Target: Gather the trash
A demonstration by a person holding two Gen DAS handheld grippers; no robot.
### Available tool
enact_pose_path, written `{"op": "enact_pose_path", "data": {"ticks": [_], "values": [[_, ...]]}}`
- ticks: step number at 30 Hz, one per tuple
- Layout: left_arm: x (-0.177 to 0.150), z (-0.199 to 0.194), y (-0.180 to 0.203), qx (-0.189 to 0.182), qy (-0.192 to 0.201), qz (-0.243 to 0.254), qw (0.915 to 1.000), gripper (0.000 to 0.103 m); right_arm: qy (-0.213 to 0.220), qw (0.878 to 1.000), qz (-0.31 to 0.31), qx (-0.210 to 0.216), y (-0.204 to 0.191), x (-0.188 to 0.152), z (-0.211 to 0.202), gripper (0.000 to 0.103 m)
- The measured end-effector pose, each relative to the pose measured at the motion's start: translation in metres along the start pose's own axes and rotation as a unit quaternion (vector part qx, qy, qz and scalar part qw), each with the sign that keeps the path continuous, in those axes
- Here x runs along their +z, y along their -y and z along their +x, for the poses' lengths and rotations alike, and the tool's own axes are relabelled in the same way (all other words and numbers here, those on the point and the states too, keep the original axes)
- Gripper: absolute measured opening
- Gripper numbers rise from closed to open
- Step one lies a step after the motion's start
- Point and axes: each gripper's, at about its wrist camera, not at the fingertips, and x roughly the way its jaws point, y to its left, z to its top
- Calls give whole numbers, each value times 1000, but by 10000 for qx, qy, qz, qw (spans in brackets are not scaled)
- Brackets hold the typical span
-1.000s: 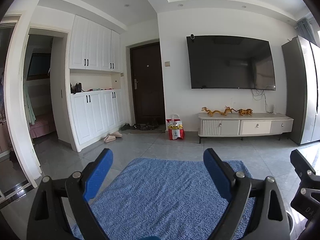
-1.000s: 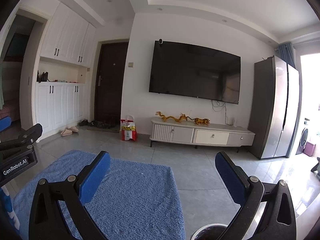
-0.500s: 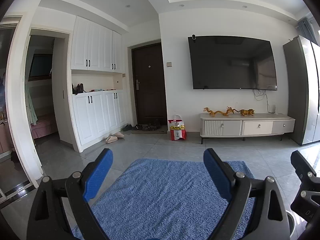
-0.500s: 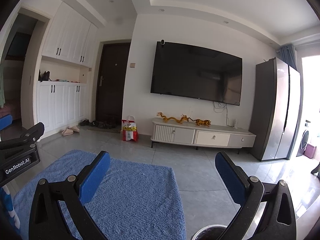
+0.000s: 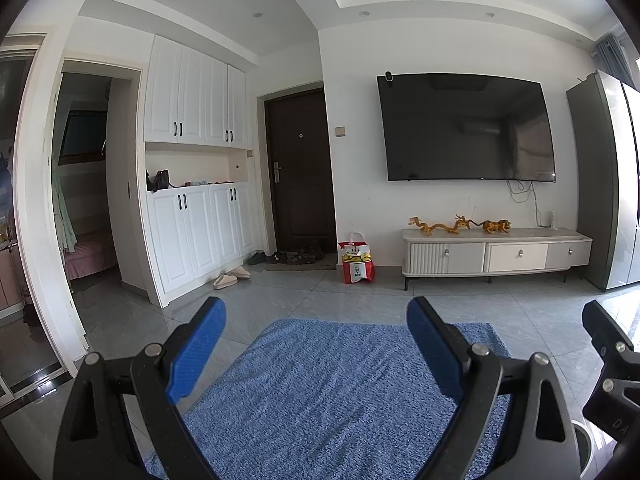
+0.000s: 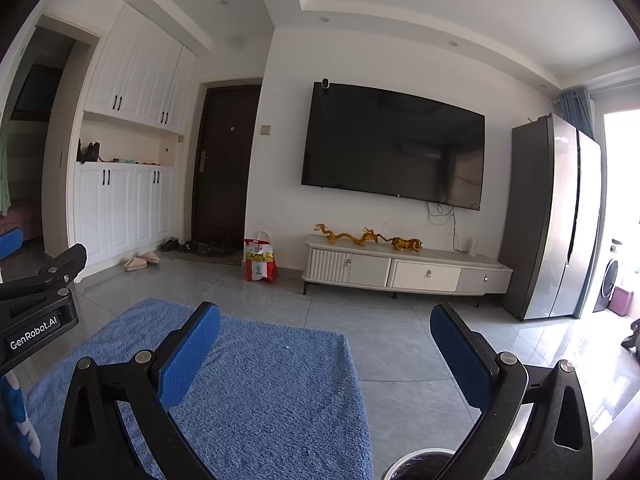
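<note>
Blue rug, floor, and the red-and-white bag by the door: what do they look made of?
Blue rug: looks like soft pile textile, matte, fuzzy looped texture.
Floor: probably glazed ceramic or stone tile; grey, glossy, with grout lines and window glare.
Red-and-white bag: seems thin plastic or coated paper, printed, with loop handles; too small to tell which.

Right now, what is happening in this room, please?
A person holds two claws out over a blue rug, facing the TV wall. The left claw and the right claw are both open and hold nothing. No trash is picked up yet. A red and white bag stands on the floor beside the door, apart from both claws. A round bin rim shows below the right claw.
</note>
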Motion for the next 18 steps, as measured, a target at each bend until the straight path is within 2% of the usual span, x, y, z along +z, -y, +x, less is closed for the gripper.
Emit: {"op": "enact_pose_path", "data": {"ticks": [18], "values": [[0,-1,1,101,74,93,9999,92,-78,9998,141,-79,6,-5,4,103]]}}
